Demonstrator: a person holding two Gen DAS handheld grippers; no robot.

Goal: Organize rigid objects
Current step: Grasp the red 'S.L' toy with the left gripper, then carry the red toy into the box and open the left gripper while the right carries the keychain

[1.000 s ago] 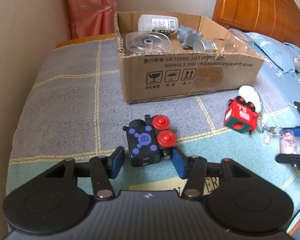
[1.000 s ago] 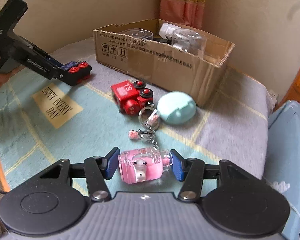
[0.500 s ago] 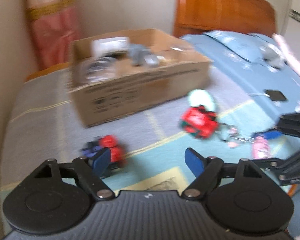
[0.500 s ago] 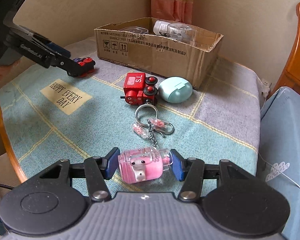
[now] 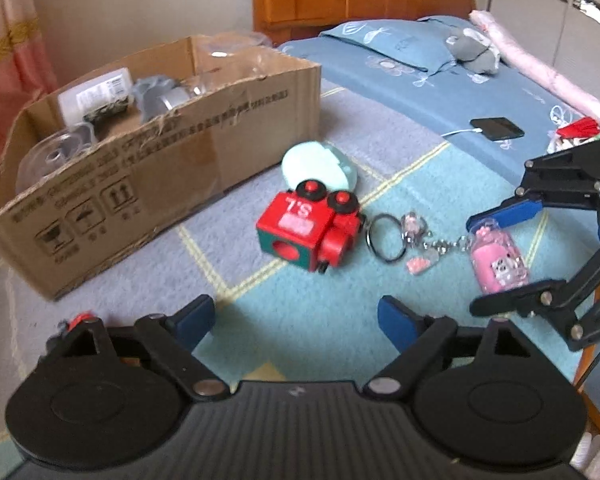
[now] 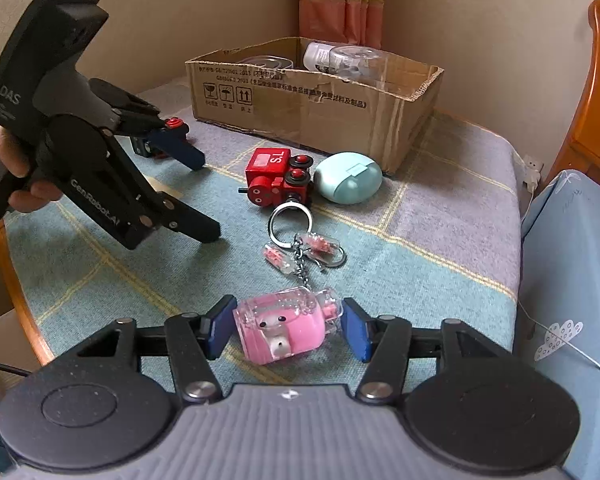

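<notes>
A red toy train block (image 5: 310,232) (image 6: 278,178) lies on the cloth in front of the cardboard box (image 5: 148,184) (image 6: 312,96). My left gripper (image 5: 296,326) (image 6: 196,196) is open and empty, a short way before the red block. A black toy block with red knobs (image 6: 168,136) lies behind it, almost hidden in the left wrist view (image 5: 78,318). My right gripper (image 6: 286,330) (image 5: 486,266) is open with its fingers on either side of a pink bottle keychain (image 6: 286,330) (image 5: 498,266); the left pad seems to touch it.
A mint green case (image 5: 320,166) (image 6: 348,176) lies beside the red block against the box. The keychain's ring and charms (image 6: 300,236) lie between block and bottle. The box holds clear containers and a white bottle (image 6: 320,54). A bed with a phone (image 5: 496,128) lies to the right.
My left gripper has opened wider, left the black block and swung right to face the red block. The right gripper has stayed around the pink bottle.
</notes>
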